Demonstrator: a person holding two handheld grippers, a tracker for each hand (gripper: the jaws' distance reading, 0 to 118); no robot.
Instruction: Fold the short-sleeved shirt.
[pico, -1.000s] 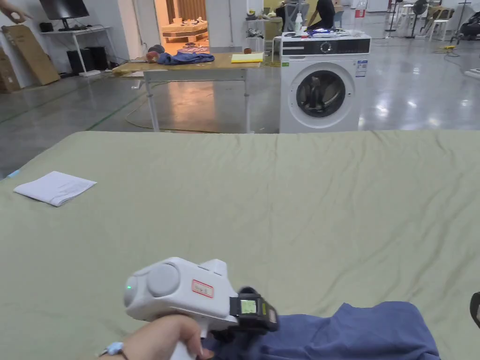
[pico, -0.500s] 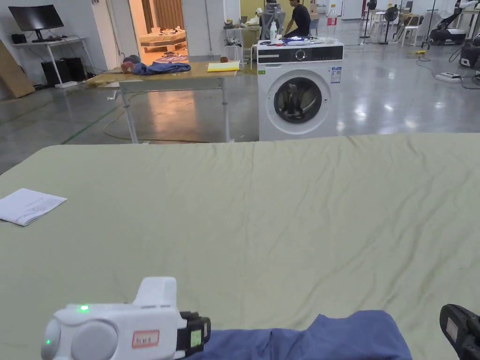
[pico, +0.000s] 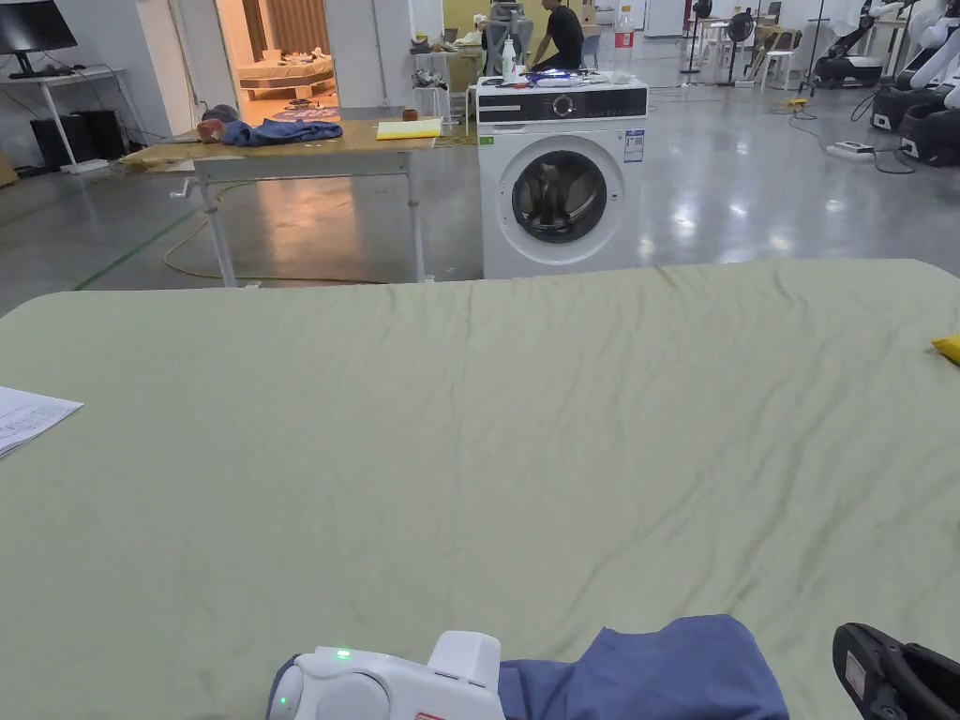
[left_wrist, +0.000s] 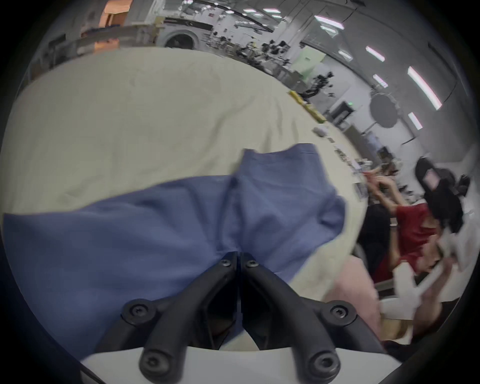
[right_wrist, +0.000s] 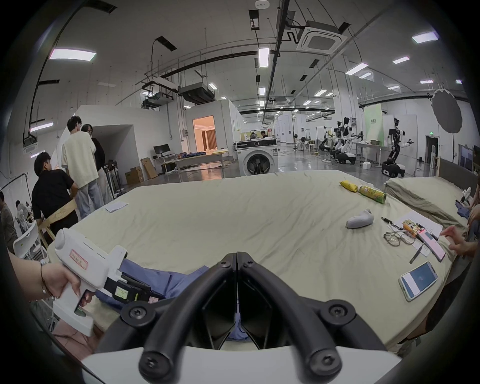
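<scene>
Shirt: the blue short-sleeved shirt (left_wrist: 145, 233) lies crumpled at the near edge of the green bed sheet (pico: 487, 422), not yet spread flat; 1 sleeve-like flap points away from the person.
Left gripper: the left gripper (left_wrist: 239, 256) sits low over the shirt, jaws pressed together at the tips. Cloth bunches right at them, but whether any is pinched between them cannot be told (the fabric may just lie beneath).
Right gripper: the right gripper (right_wrist: 237, 256) is held above the bed, jaws pressed together, with a strip of blue showing under them; no cloth visibly between the tips.
Stage: early, by my judgement. The shirt needs laying out flat before any fold.
Risk 1: if the left jaws hold only a thin ridge of cloth, a lift could let it slip, and the shirt would drop back in a heap.
Risk 2: the shirt lies by the bed's near edge, so a pull toward the person could drag it off.
Risk 3: spreading rightward could sweep cloth into the phone (right_wrist: 418, 280) and glasses (right_wrist: 397, 237) on the sheet.
</scene>
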